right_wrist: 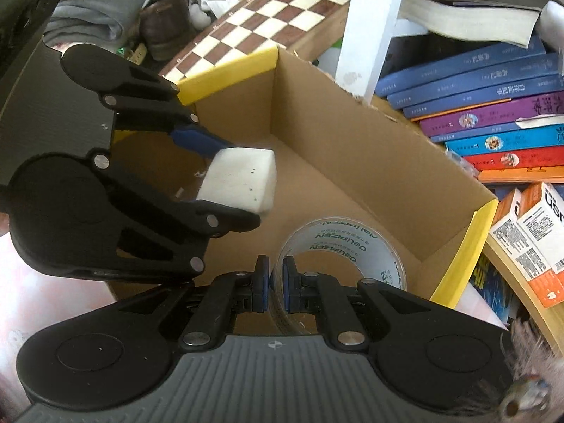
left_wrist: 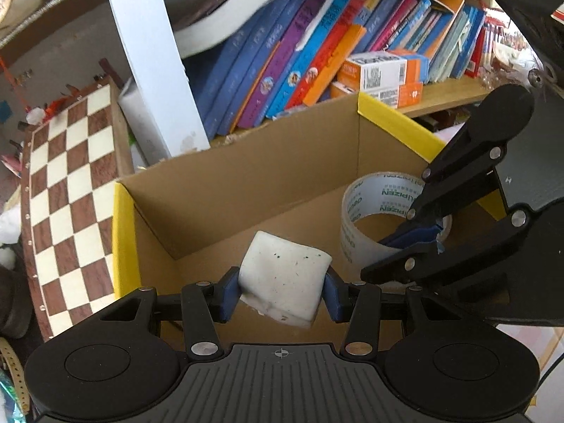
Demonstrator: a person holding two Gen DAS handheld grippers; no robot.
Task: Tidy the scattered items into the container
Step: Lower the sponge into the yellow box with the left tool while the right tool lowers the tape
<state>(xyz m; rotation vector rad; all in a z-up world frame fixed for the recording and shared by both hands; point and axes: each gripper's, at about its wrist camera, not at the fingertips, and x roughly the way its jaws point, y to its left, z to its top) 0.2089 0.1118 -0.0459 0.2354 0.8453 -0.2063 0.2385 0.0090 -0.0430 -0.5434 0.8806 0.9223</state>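
My left gripper (left_wrist: 280, 290) is shut on a white foam block (left_wrist: 283, 276) and holds it over the open cardboard box (left_wrist: 246, 176) with yellow-taped corners. My right gripper (right_wrist: 275, 283) is shut on the wall of a clear tape roll (right_wrist: 347, 250) and holds it inside the box near its right side. The tape roll (left_wrist: 366, 211) and the right gripper (left_wrist: 419, 234) also show in the left wrist view at the right. The left gripper (right_wrist: 231, 179) with the foam block (right_wrist: 241, 179) shows in the right wrist view at the left, above the box floor (right_wrist: 317, 190).
A chessboard (left_wrist: 70, 194) lies left of the box. A shelf of leaning books (left_wrist: 299, 56) and small orange-and-white cartons (left_wrist: 384, 74) stand behind it. A white post (left_wrist: 155, 60) rises at the box's far edge. A shoe and folded clothes (right_wrist: 105, 17) lie beyond the chessboard.
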